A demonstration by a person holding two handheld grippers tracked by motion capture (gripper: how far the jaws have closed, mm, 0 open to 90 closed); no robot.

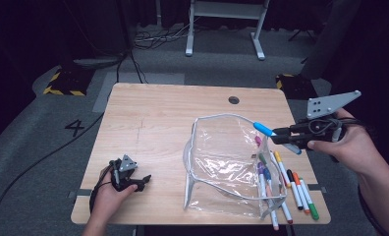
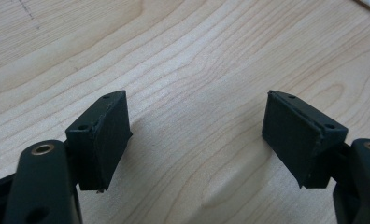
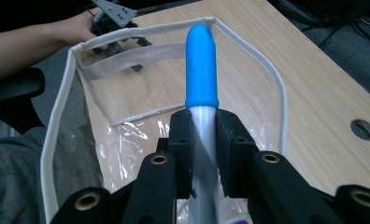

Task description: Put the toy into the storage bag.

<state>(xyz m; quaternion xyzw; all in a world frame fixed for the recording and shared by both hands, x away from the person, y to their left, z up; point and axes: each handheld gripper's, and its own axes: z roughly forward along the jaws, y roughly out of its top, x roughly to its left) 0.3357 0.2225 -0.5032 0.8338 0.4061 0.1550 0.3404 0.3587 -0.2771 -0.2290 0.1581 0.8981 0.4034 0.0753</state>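
Near edge of table [image 1: 148, 105]: left gripper [image 1: 144, 181] rests low on the wood at the front-left, w/ a hand [image 1: 109, 194] wrapped round its body. Left gripper view has both black pads [image 2: 103, 137] wide apart over bare wood grain, nothing btwn them, so released.

Front-right, loose markers [image 1: 300, 189] lie on the table just beside the clear pouch [image 1: 222, 162]: orange, black, green, yellow caps, roughly parallel. A few more markers (purple, blue, green caps) sit inside the pouch at its right end. Pouch is see-through plastic w/ white piping, mouth standing open, facing up.

Above that, right gripper [image 1: 281, 133] is held up off the table at the right side, jaws clenched on a blue-capped marker [image 1: 265, 129]. Marker's blue tip pokes out past the jaws, over the pouch's right rim. Right gripper view gives the detail: grey barrel pinched btwn the two pads, blue cap [image 3: 202, 65] sticking out beyond them toward the open pouch [image 3: 174, 60]; left gripper and a forearm show farther off behind the pouch.

Far end: round cable hole [image 1: 234, 100] in the table. On the floor left of the table, a white "4" [image 1: 76, 128] is readable; no brand legible on markers or pouch.
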